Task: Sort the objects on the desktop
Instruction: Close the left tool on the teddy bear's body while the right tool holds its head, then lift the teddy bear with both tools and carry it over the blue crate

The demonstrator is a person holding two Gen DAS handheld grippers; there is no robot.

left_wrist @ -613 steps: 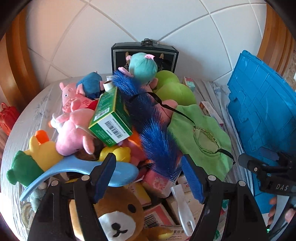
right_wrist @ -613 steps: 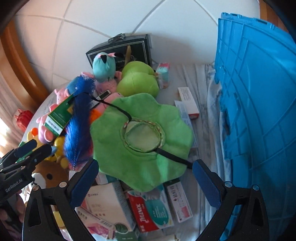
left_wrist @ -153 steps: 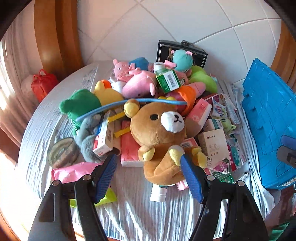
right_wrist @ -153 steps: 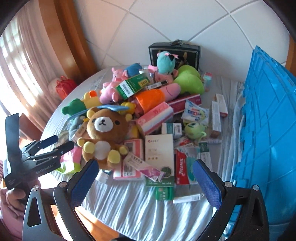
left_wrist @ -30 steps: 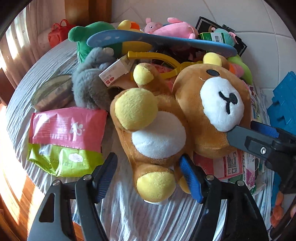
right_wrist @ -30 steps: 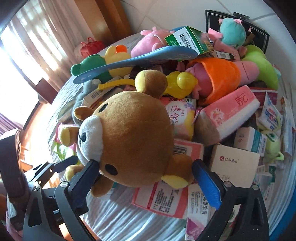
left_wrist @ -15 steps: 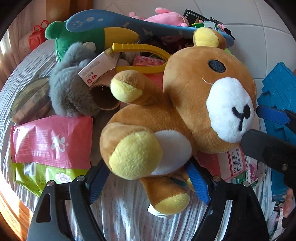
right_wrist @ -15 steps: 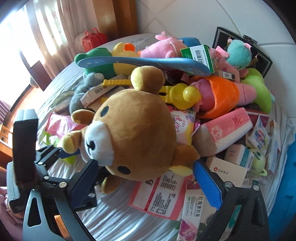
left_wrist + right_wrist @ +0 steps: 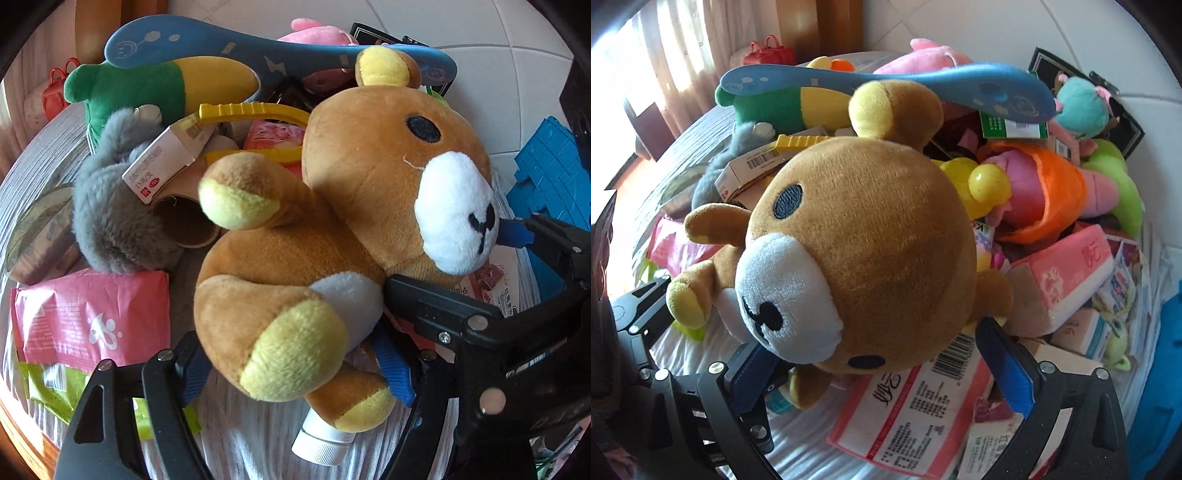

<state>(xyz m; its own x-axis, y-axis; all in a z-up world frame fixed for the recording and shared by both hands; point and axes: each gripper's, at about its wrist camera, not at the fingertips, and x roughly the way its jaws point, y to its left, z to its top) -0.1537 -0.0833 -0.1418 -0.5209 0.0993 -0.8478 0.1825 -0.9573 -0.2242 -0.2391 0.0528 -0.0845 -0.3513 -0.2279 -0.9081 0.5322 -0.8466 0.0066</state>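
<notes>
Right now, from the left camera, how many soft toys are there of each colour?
Brown: 1, the bear
Grey: 1, the furry toy
Green and yellow: 1, the long plush
Pink: 1, the plush at the back
Total: 4 that show clearly

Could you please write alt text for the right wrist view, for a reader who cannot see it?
A brown teddy bear fills the frame, its head between the blue pads of the right gripper, whose jaws have just been closing. Behind it lies a heap of plush toys and boxes under a long blue shoehorn; the left gripper shows at the left edge.
</notes>
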